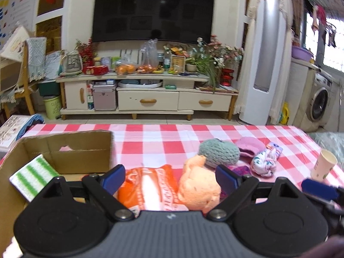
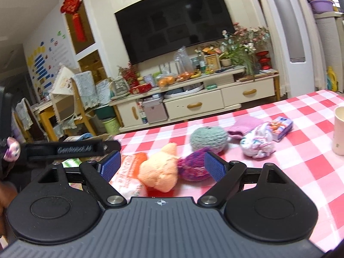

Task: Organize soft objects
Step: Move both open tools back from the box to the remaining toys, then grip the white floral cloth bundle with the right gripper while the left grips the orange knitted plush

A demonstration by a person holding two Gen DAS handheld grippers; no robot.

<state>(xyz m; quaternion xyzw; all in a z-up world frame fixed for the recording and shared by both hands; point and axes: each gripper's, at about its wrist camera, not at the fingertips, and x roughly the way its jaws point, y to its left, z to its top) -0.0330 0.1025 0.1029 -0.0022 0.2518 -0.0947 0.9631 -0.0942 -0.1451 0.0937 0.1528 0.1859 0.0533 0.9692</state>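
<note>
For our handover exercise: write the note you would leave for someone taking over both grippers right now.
Left gripper: open, empty, over the orange packet and peach plush.
Right gripper: open, empty, facing the peach plush and purple yarn ball.
Done: striped green cloth is in the cardboard box.
Left on the checked table: teal knit ball, pink hat, patterned sock bundle.

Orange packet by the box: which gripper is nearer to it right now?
Left. The left gripper is open with the orange packet between its fingers, beside the cardboard box. The right gripper, also open, frames the peach plush toy, with the packet off to its left.
</note>
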